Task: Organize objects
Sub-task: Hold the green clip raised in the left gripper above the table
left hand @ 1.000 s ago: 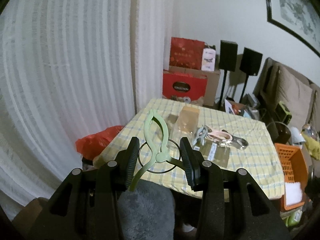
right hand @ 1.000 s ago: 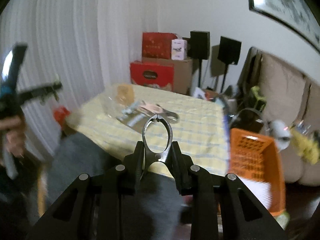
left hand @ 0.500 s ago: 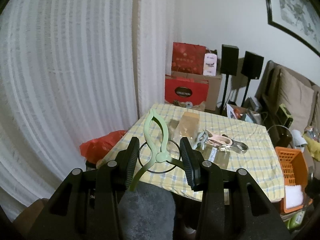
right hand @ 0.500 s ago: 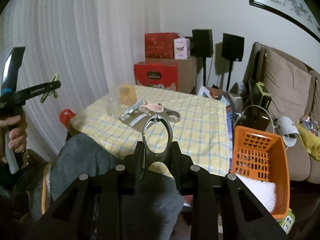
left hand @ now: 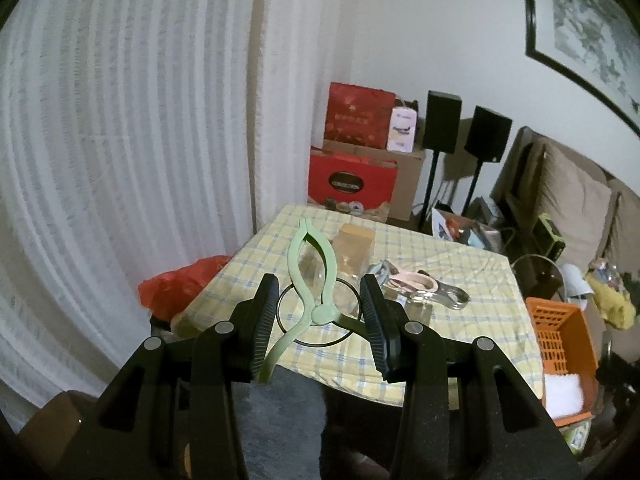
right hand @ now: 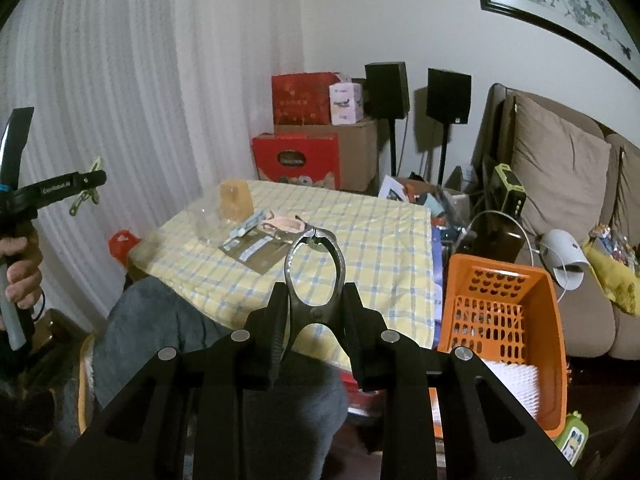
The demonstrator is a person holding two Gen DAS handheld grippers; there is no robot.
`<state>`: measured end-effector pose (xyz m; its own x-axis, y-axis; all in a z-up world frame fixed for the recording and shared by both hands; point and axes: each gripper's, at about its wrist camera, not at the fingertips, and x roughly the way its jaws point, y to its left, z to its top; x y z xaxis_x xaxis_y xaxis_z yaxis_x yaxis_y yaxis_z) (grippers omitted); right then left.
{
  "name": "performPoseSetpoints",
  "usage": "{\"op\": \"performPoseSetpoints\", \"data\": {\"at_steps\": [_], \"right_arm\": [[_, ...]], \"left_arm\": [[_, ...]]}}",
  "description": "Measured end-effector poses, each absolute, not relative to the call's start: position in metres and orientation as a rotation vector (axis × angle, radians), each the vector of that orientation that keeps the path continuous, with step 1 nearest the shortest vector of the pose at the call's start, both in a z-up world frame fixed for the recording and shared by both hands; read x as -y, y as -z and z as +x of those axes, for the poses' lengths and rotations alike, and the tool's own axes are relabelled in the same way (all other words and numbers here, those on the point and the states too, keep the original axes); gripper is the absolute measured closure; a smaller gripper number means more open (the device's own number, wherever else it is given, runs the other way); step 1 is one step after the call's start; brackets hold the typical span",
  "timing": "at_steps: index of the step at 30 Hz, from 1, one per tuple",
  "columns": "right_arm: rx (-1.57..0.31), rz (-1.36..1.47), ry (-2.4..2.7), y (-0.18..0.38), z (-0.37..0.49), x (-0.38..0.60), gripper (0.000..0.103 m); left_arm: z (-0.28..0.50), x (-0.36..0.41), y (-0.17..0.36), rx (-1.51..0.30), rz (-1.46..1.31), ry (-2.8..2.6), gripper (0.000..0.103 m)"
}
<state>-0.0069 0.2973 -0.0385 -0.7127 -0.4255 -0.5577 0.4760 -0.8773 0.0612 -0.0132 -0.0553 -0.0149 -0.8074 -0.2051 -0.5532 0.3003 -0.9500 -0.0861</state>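
Observation:
My left gripper (left hand: 319, 294) is shut on a pale green plastic clip (left hand: 316, 276) with a black wire ring, held in the air short of the table. My right gripper (right hand: 315, 300) is shut on a silver metal clip (right hand: 315, 264), also held up before the table. The left gripper with its green clip (right hand: 86, 190) shows at the far left of the right wrist view. On the yellow checked tablecloth (left hand: 460, 280) lie several more clips, pink and silver (left hand: 420, 286), on a brown card (right hand: 260, 254), beside a clear container (left hand: 352, 248).
An orange basket (right hand: 500, 320) holding a white pad stands on the floor right of the table. Red gift boxes (left hand: 352, 184), cardboard box and two speakers stand behind it. A sofa is at the right, white curtains at the left, a red bag (left hand: 176, 284) by the table's left corner.
Both grippers have drawn back and up from the table, clips still held. The right wrist view has steadied from blur and turned slightly right.

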Motion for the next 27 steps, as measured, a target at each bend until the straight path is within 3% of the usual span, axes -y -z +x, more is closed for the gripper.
{"op": "performPoseSetpoints", "data": {"at_steps": [5,27], "right_arm": [[-0.125,0.782,2.538,0.036,-0.006,-0.298,0.077],[-0.009,0.832,2.561,0.033,-0.02,-0.331,0.077]], "left_arm": [[-0.019,0.047,0.019,-0.306,0.862,2.776,0.064],[-0.035,0.001,0.019,-0.241,0.897,2.862,0.064]]}}
